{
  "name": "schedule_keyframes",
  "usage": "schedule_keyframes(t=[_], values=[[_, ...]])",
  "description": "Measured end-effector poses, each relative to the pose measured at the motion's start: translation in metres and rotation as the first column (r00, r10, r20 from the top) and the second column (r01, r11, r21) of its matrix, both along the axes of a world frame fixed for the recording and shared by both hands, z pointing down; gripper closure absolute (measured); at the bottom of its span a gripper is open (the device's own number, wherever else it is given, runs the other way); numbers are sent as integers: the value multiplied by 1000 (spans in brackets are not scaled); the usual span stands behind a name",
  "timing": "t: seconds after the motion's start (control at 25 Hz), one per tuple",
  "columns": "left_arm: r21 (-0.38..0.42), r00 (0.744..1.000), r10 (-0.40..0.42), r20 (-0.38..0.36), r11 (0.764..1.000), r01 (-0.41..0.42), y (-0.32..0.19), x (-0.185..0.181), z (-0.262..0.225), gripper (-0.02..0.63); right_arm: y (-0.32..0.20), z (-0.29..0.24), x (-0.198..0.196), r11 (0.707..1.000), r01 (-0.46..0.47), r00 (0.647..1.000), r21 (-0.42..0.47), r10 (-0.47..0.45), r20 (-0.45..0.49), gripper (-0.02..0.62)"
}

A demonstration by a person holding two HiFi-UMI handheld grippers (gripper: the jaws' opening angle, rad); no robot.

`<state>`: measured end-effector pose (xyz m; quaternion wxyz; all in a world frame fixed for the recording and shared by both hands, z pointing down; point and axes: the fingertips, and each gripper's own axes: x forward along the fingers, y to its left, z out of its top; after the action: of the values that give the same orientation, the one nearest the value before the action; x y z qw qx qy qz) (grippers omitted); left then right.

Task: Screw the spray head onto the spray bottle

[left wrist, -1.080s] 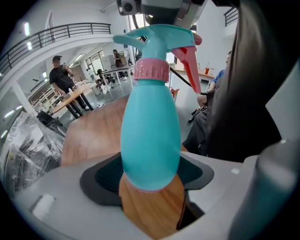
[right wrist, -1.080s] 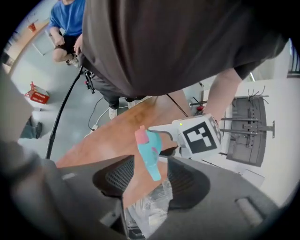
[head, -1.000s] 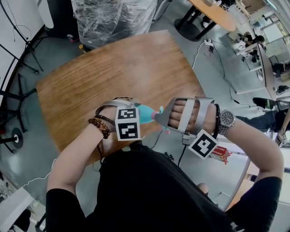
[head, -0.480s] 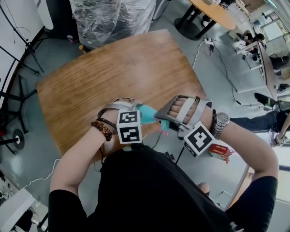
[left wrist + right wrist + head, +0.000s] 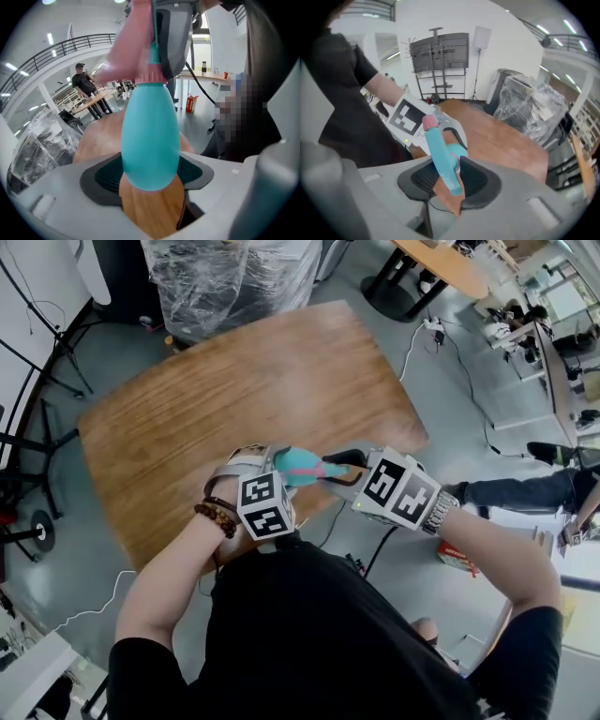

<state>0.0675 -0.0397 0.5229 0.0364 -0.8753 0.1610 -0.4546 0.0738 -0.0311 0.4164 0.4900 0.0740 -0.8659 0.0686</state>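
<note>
Spreading out beyond both sets of jaws, the brown wood-grain table (image 5: pixel 187 418) is playing no part: the work is happening in the air over its near edge. The right gripper (image 5: pixel 449 180) is the one changing. Compared with a second ago it is sitting rolled over, its marker cube now facing up instead of hanging under the hand. Its jaws have just been closing and are now pressing narrowly on the teal plastic spray head with the pink nozzle (image 5: pixel 439 150) between their pads. The left gripper (image 5: pixel 150 176) is keeping a fairly wide clamp on the teal pear-shaped spray bottle (image 5: pixel 150 136), whose pink neck collar (image 5: pixel 151 75) is pointing away from its jaws towards the right gripper. Judging by this, a tightening turn is being made on a fresh grip. Whether the thread is fully seated I cannot tell.
</note>
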Motion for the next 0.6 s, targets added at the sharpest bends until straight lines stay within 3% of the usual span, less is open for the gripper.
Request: schedule_keyframes(t=[0.12,0.28,0.36,0.6], values=[[11,998,-67,-16,998,67,-6,0,4,229,-11,7,4,977,-191,980,-98,196,37,474],[14,989,-143,-35,989,144,-14,1,11,229,-24,12,7,907,-373,920,-195,389,52,474],[2,985,-167,-50,986,167,-15,3,14,228,-27,14,7,898,-395,909,-196,412,56,474],[-25,972,-207,-107,978,206,-26,9,23,225,-37,12,10,932,-350,928,-94,359,97,460]])
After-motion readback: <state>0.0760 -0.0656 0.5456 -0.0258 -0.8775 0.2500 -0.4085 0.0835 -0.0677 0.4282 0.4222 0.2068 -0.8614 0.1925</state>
